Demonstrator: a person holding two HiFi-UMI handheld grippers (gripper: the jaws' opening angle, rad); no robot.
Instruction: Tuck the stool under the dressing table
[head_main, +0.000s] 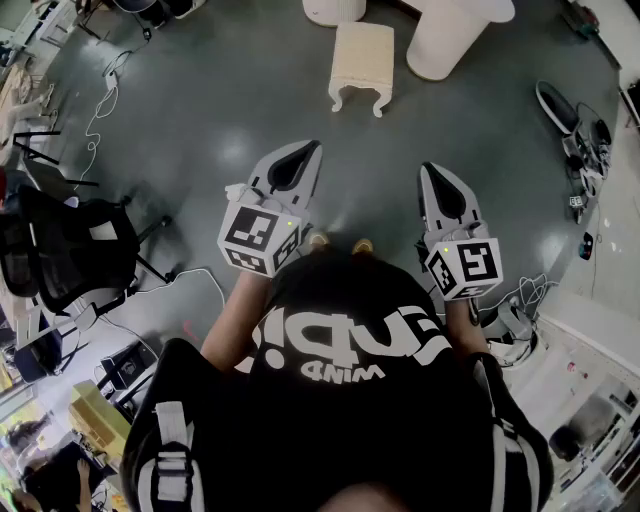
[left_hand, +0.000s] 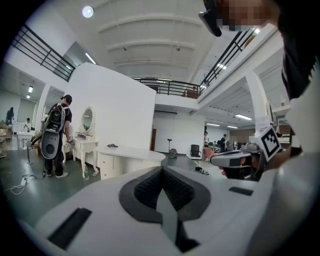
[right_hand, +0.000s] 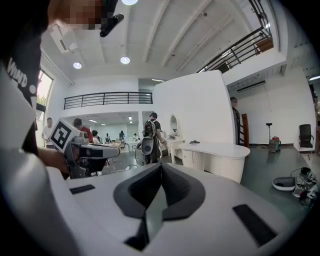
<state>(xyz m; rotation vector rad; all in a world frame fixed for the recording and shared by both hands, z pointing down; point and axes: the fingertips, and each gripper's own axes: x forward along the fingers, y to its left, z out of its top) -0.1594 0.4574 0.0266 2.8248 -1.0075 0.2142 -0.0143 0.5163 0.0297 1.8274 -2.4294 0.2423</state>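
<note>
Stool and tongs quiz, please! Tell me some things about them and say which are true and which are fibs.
1. The stool stands upright on the floor. True.
2. The left tongs and right tongs are shut. True.
3. The left tongs hold the stool. False: they are empty, and the stool stands well ahead of them.
4. The stool is tucked under the dressing table. False: it stands out in the open, next to it.

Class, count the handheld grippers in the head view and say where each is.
2. The left gripper is at centre-left, the right gripper at centre-right, both shut, with the stool beyond them. None seems hidden.
</note>
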